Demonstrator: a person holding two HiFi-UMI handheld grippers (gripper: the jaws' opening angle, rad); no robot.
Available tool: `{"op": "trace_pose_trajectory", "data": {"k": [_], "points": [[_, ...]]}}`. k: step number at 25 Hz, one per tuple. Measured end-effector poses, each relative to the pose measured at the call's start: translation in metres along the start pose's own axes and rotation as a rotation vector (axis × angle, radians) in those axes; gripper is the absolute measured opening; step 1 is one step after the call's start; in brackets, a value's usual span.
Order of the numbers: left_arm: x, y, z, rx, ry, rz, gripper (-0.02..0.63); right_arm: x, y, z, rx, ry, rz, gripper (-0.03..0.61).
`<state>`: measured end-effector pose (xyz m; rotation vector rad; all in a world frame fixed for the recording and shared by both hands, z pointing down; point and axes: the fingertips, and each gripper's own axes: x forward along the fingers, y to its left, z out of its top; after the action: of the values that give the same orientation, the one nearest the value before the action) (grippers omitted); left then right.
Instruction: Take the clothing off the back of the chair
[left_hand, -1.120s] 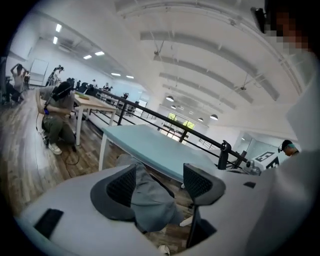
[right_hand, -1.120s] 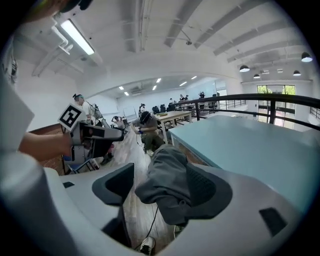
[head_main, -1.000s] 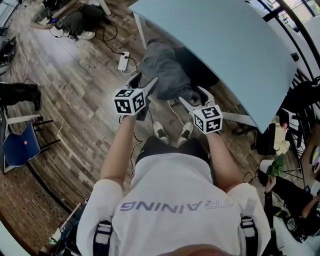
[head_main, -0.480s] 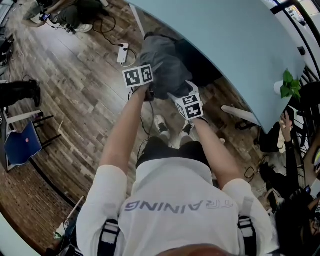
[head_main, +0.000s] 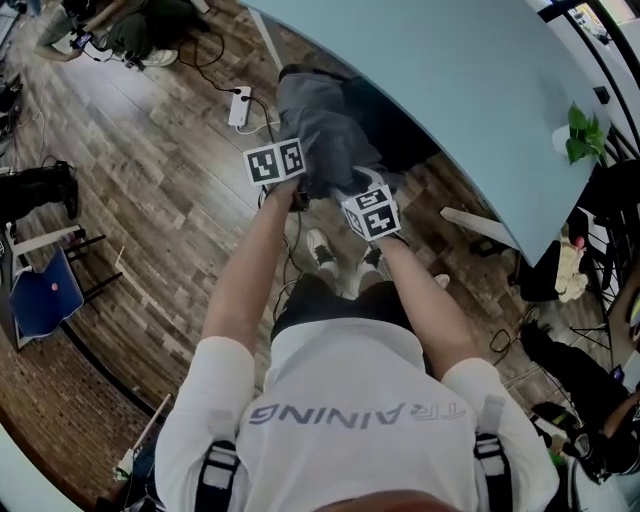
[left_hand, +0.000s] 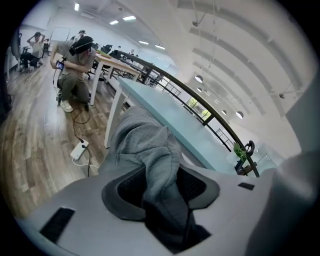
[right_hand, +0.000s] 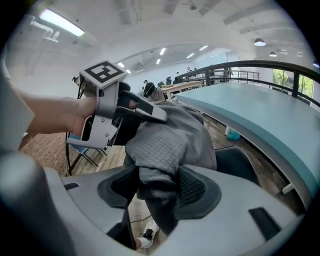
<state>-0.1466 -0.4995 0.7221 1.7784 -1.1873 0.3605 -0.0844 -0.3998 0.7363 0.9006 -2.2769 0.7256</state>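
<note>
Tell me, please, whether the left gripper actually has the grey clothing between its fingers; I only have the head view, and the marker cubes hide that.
Observer: Yes. In the left gripper view, a fold of the grey garment fills the gap of the left gripper, and its fingers are closing on it.
Operator: Thank you. Does the right one have cloth too?
Observer: It does. The right gripper view shows the right gripper closing on a bunched fold of the same garment, which hangs down between its fingers.
</note>
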Motion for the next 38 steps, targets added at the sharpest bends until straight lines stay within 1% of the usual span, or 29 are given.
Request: {"op": "trace_pose_trajectory", "data": {"k": [1, 3, 4, 5, 6, 8, 11, 13, 15, 18, 20, 22, 29, 35, 38], "points": [[-0.006, 0.000, -0.001, 0.012, -0.011, 0.002, 0.200, -0.004, 0.001, 0.001, -0.011, -0.006, -0.002, 0.236], [-0.017, -0.005, -0.001, 0.079, -0.029, 0.004, 0.143, -0.011, 0.001, 0.004, -0.027, -0.025, -0.008, 0.207], [-0.022, -0.009, -0.002, 0.124, -0.030, -0.002, 0.084, -0.015, 0.001, 0.006, -0.022, -0.041, -0.011, 0.192], [-0.026, -0.014, -0.004, 0.169, -0.026, -0.012, 0.064, -0.020, 0.001, 0.009, -0.012, -0.060, -0.015, 0.163], [-0.028, -0.018, -0.006, 0.207, -0.022, -0.024, 0.063, -0.024, 0.001, 0.011, 0.004, -0.076, -0.018, 0.082], [-0.033, -0.025, -0.011, 0.242, -0.027, -0.047, 0.060, -0.030, 0.001, 0.010, 0.058, -0.096, -0.008, 0.077], [-0.051, -0.042, -0.011, 0.262, -0.068, -0.094, 0.060, -0.048, -0.004, 0.013, 0.206, -0.157, 0.019, 0.077], [-0.066, -0.064, -0.004, 0.320, -0.111, -0.134, 0.060, -0.068, -0.011, 0.026, 0.279, -0.221, 0.020, 0.077], [-0.083, -0.091, 0.005, 0.382, -0.160, -0.167, 0.060, -0.091, -0.016, 0.045, 0.305, -0.283, 0.008, 0.077], [-0.111, -0.131, 0.023, 0.444, -0.244, -0.206, 0.060, -0.130, -0.018, 0.075, 0.309, -0.372, -0.007, 0.077], [-0.129, -0.157, 0.037, 0.475, -0.301, -0.232, 0.060, -0.157, -0.019, 0.096, 0.301, -0.429, -0.016, 0.077], [-0.147, -0.182, 0.049, 0.503, -0.344, -0.259, 0.060, -0.185, -0.018, 0.117, 0.263, -0.477, -0.032, 0.077], [-0.207, -0.264, 0.086, 0.615, -0.467, -0.333, 0.060, -0.281, -0.009, 0.180, 0.042, -0.591, -0.124, 0.077], [-0.249, -0.318, 0.100, 0.726, -0.535, -0.375, 0.060, -0.347, 0.000, 0.217, -0.029, -0.690, -0.157, 0.077], [-0.266, -0.341, 0.110, 0.752, -0.571, -0.402, 0.060, -0.376, 0.004, 0.235, -0.065, -0.733, -0.173, 0.077]]}}
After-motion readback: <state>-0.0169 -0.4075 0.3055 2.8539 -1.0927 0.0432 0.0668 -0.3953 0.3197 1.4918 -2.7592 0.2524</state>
